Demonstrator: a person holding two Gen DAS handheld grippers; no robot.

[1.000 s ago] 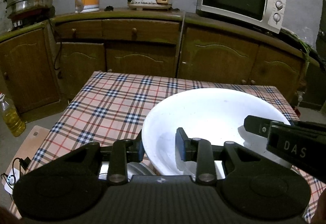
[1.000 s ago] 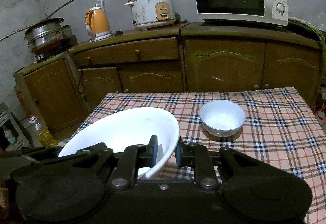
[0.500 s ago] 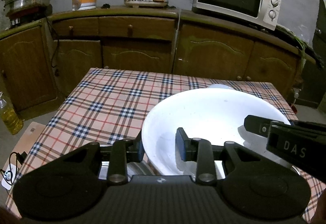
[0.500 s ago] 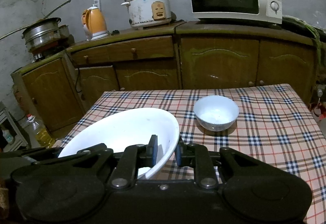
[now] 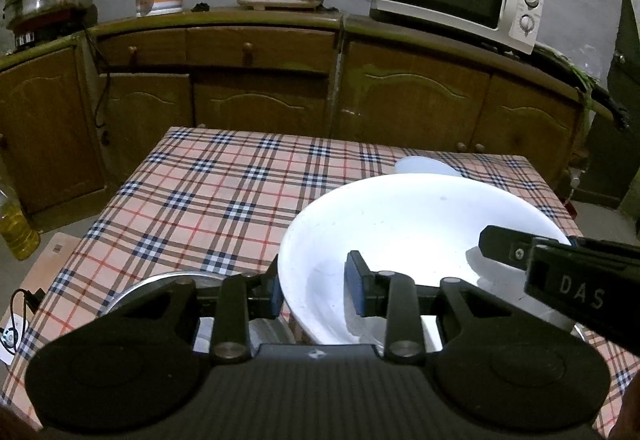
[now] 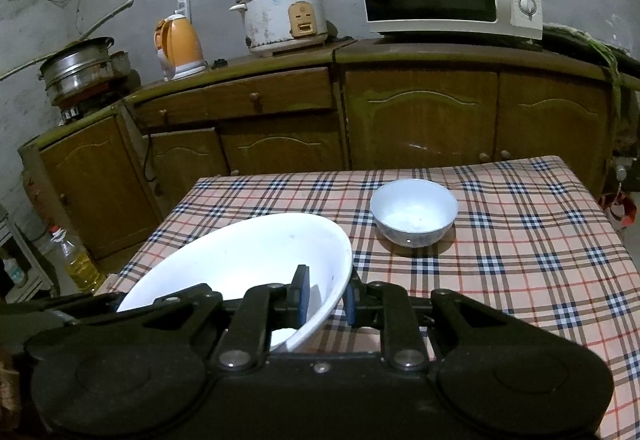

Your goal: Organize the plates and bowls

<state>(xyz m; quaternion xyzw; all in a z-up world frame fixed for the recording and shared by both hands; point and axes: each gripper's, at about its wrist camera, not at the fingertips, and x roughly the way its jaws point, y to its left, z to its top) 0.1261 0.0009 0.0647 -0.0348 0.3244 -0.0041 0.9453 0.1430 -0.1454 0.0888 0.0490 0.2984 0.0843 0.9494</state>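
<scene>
Both claws are clamped on the same big white bowl (image 5: 420, 232), one on each side of its rim. In the left wrist view the left claw (image 5: 316, 286) pinches the bowl's left wall, one pad outside and one inside. In the right wrist view the right claw (image 6: 325, 298) bites the right edge the same way, pads pressed tight on the thin wall. The two-sided hold makes sense to me: the bowl is wide and slick, and a single pinch would probably let it swing or slip. It sits low center in both views, tilted, over the near part of the checkered surface (image 5: 208, 199).

The small white bowl (image 6: 414, 216) rests right of center in the right view, well apart from the big one. My guess is it's the nesting partner, but can't say for sure.

Hard-to-see stuff: in the left view the small bowl is only a sliver past the big rim. A metal dish (image 5: 160, 282) at lower left is mostly covered by the claw body. Whether the big bowl's base touches the surface or anything under it, I can't tell.
</scene>
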